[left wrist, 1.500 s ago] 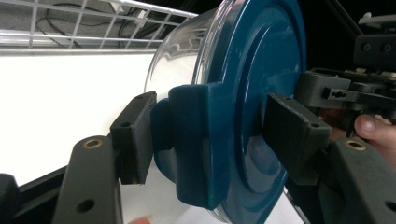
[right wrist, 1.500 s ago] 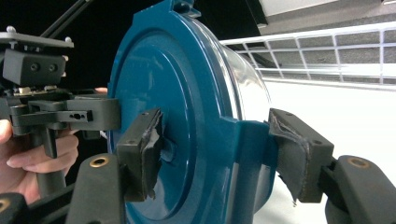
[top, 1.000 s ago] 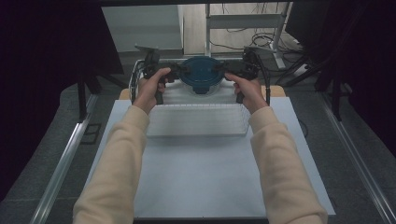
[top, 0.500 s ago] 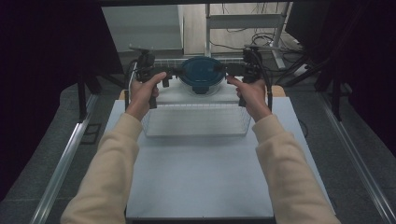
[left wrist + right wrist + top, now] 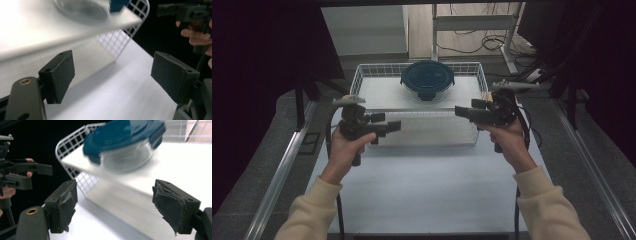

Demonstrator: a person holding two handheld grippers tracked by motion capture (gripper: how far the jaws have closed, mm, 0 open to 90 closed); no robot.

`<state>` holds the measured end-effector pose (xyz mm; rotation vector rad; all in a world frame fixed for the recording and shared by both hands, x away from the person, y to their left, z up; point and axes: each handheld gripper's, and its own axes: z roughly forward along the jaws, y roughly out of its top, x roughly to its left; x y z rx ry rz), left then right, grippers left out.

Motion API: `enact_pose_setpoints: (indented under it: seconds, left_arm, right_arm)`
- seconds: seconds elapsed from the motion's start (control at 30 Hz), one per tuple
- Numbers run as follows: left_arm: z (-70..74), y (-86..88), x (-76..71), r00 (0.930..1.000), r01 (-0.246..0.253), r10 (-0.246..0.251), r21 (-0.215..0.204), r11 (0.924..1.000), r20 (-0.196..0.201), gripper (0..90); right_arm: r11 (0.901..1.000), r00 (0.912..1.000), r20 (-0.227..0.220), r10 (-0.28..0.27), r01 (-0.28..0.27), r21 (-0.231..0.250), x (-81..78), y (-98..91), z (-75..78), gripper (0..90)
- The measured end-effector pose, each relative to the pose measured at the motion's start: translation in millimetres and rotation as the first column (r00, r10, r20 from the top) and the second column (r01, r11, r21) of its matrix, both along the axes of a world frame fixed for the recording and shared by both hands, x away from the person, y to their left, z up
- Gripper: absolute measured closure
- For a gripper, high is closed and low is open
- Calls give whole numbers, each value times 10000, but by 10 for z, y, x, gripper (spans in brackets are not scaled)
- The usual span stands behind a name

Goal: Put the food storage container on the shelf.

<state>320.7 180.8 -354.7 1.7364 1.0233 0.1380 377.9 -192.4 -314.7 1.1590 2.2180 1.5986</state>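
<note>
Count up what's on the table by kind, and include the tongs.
White wire basket: 1
Glass container with dark teal lid: 1
Tongs, left and right, both open and empty: 2
Total: 4

A pale table carries a white wire basket, with a lidded glass container inside it.

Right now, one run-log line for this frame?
left hand-held gripper: open, jaws just opened, empty | right hand-held gripper: open, jaws just opened, empty | lidded glass container: in white wire basket, untouched
</note>
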Motion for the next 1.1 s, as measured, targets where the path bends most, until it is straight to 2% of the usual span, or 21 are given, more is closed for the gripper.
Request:
enact_pose_setpoints:
  seconds: [0.1,0.23,0.33,0.47,0.57,0.6,0.63,0.67,0.7,0.77,0.8,0.87,1.0,1.1]
  left_arm:
    - [-178,22,-184,10000,-24,23,273,9996,63,188]
    - [-417,90,-337,9999,-119,122,552,9984,-55,192]
    - [-607,139,-435,9992,-158,183,679,9976,-353,213]
    - [-913,162,-565,9969,-277,351,1043,9942,-698,220]
    - [-1118,171,-637,9949,-373,498,1401,9894,-874,221]
    - [-1196,175,-665,9939,-383,547,1653,9855,-955,221]
    - [-1250,176,-690,9933,-365,560,1858,9819,-1007,221]
    - [-1299,176,-718,9932,-359,577,2043,9782,-1016,225]
    - [-1343,171,-748,9929,-366,605,2197,9749,-1027,234]
    - [-1406,156,-791,9927,-263,537,2402,9704,-1083,234]
    - [-1436,147,-809,9924,-207,500,2468,9689,-1128,233]
    - [-1452,145,-819,9922,-241,530,2440,9695,-1126,231]
    - [-1456,147,-813,9925,-428,686,2387,9702,-1009,226]
    - [-1465,159,-806,9917,-423,696,2367,9706,-1078,227]
  right_arm:
    - [9990,9988,436,213,-195,-414,-215,-49,-128,213]
    - [9976,9975,520,484,-458,-515,-444,-131,-360,240]
    - [9959,9968,609,526,-478,-772,-566,-196,-577,247]
    - [9940,9977,441,521,-476,-981,-698,-272,-892,250]
    - [9938,9986,265,449,-420,-1031,-804,-308,-1139,250]
    - [9942,9988,209,435,-412,-994,-835,-320,-1213,255]
    - [9951,9995,97,289,-279,-944,-896,-337,-1344,271]
    - [9933,9994,-126,330,-342,-1100,-928,-348,-1444,271]
    - [9913,9985,-421,353,-404,-1252,-961,-361,-1528,274]
    - [9890,9970,-715,282,-382,-1429,-1017,-392,-1668,279]
    - [9869,9964,-781,344,-462,-1548,-1030,-399,-1699,279]
    - [9774,9986,-457,284,-373,-2080,-1055,-407,-1721,279]
    - [9798,9991,-389,147,-221,-1990,-1043,-417,-1721,281]
    - [9742,9992,-332,235,-303,-2235,-1045,-399,-1748,281]
